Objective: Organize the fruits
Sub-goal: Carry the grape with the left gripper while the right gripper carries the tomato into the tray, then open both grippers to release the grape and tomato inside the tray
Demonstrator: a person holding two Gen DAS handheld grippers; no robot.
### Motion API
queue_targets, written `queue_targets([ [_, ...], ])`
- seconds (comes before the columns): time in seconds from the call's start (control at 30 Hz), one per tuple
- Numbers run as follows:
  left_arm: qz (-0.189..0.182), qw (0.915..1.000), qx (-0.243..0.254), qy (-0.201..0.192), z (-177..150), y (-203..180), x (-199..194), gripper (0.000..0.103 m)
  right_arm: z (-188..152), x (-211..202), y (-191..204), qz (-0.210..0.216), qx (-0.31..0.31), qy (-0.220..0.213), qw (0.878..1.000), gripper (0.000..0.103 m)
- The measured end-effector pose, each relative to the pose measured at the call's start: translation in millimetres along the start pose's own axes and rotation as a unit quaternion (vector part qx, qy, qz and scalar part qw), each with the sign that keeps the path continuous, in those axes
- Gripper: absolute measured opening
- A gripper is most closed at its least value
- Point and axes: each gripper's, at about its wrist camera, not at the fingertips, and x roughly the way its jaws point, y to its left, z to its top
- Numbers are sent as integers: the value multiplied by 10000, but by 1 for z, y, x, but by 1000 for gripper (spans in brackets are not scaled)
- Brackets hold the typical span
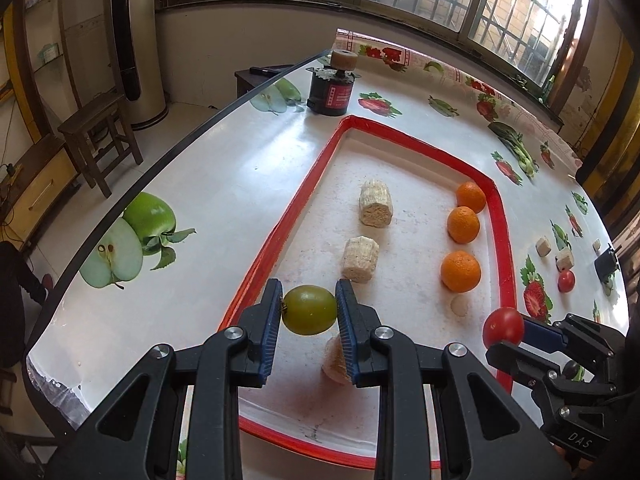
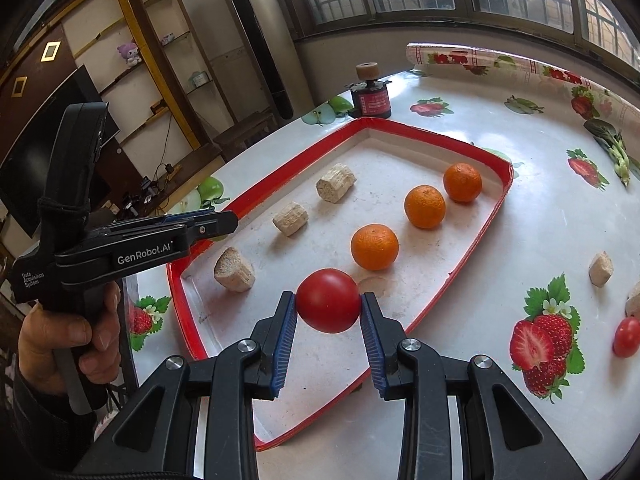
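1. Closest to the lens, the left tool (image 1: 308,310) is clamped on a green fruit (image 1: 309,309), blue pads pressing both its sides, holding it up over the near left part of the red-rimmed tray (image 1: 280,224).
2. Just under and right of that tool's right finger sits a beige cork-like chunk (image 1: 334,362) on the tray floor.
3. Straight ahead of the left tool, two more beige chunks line up, the nearer chunk (image 1: 359,258) and the farther chunk (image 1: 375,204).
4. Ahead and to its right, three oranges run in a row along the tray's right side: near orange (image 1: 460,271), middle orange (image 1: 463,225), far orange (image 1: 471,197).
5. Far ahead, beyond the tray's top corner, a dark red-labelled jar (image 1: 331,92) stands on the worktop (image 1: 224,184) with a cork disc on top.
6. Over to the right tool (image 2: 329,301): it is gripping a red tomato (image 2: 329,300), pads on either side, above the tray's near end and just short of the near orange.
7. Left of the right tool, a hand (image 2: 68,336) grips the left tool's handle.
8. Right of the right tool, outside the tray, a small beige piece (image 2: 601,268) and a second small tomato (image 2: 626,337) lie on the fruit-printed worktop.
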Motion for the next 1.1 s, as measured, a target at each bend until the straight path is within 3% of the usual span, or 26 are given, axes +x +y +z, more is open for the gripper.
queue_targets([
  [0.83,89,9995,-173,238,-5,8,17,27,-2,33,8,-206,-234,352,9989,35],
  [0.9,108,9995,-173,244,-6,8,15,32,-3,31,9,-225,-228,338,9989,49],
  [1.1,151,9997,-116,145,-8,4,5,38,-1,18,9,-247,-231,190,9992,53],
])
